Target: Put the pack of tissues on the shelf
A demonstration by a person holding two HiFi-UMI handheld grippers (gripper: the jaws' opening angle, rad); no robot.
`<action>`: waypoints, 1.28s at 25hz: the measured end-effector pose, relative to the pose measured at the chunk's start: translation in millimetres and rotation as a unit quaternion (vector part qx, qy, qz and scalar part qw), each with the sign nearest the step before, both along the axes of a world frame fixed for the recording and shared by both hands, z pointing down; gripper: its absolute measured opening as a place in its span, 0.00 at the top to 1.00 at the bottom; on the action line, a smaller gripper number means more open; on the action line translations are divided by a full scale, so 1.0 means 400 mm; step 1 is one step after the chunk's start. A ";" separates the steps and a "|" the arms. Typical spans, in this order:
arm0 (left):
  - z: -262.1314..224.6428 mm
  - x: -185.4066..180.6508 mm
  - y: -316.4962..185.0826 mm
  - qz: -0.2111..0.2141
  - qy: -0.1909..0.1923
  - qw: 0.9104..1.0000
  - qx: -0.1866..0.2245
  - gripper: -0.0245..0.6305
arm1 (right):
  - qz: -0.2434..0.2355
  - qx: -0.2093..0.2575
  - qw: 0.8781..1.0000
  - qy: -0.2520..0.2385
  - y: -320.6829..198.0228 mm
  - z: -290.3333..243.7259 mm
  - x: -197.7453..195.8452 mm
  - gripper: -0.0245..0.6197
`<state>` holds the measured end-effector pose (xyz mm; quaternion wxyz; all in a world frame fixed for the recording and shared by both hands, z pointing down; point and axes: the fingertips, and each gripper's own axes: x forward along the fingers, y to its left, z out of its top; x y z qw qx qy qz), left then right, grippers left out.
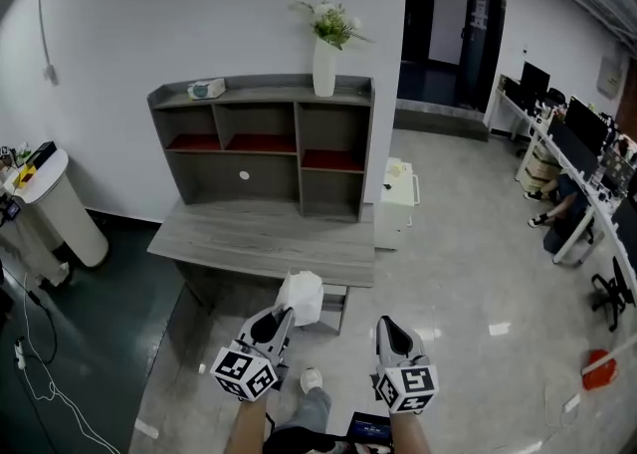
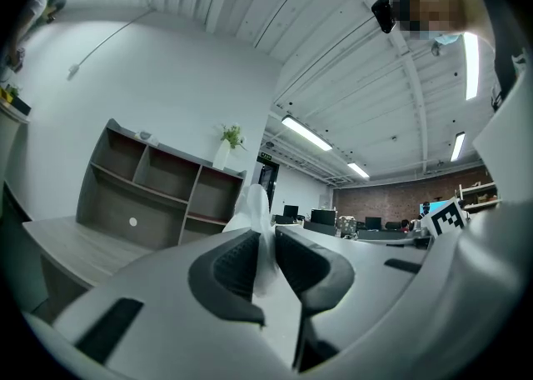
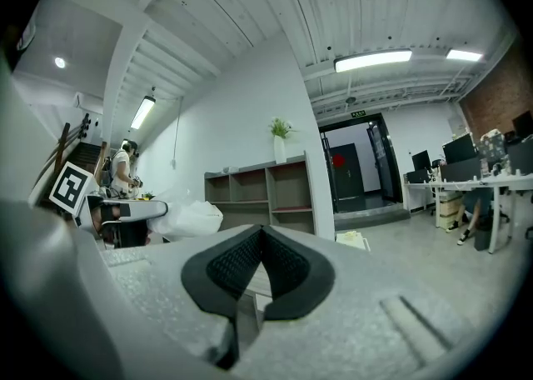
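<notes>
My left gripper (image 1: 280, 317) is shut on a white pack of tissues (image 1: 302, 297), held in the air in front of the desk's near edge. In the left gripper view the white pack (image 2: 255, 218) is pinched between the dark pads (image 2: 230, 267) and sticks up past them. My right gripper (image 1: 391, 330) hangs beside it to the right, shut and holding nothing; its pads (image 3: 237, 266) meet at the tips. The grey shelf unit (image 1: 267, 142) stands on the desk (image 1: 261, 238) ahead, its compartments open toward me.
A white vase with flowers (image 1: 325, 56) and a small object (image 1: 206, 89) sit on top of the shelf unit. A white cylindrical bin (image 1: 60, 207) stands to the left, a white cabinet (image 1: 398, 201) right of the desk. Office desks with monitors (image 1: 577, 158) line the far right.
</notes>
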<state>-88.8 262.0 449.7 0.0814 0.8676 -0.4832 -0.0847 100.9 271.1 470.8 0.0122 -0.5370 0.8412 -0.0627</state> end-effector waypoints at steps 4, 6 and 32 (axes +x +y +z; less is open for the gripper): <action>0.011 0.004 -0.119 0.002 0.007 1.000 0.000 0.88 | 0.010 -0.008 1.000 0.004 -0.108 0.027 0.018 0.95; 0.022 0.000 -0.208 -0.001 0.010 1.000 0.002 0.89 | 0.012 -0.014 1.000 0.007 -0.191 0.046 0.019 0.95; 0.017 -0.032 -1.153 0.052 0.026 0.998 -0.016 0.89 | 0.059 -0.063 0.996 0.030 -1.079 0.067 -0.049 0.95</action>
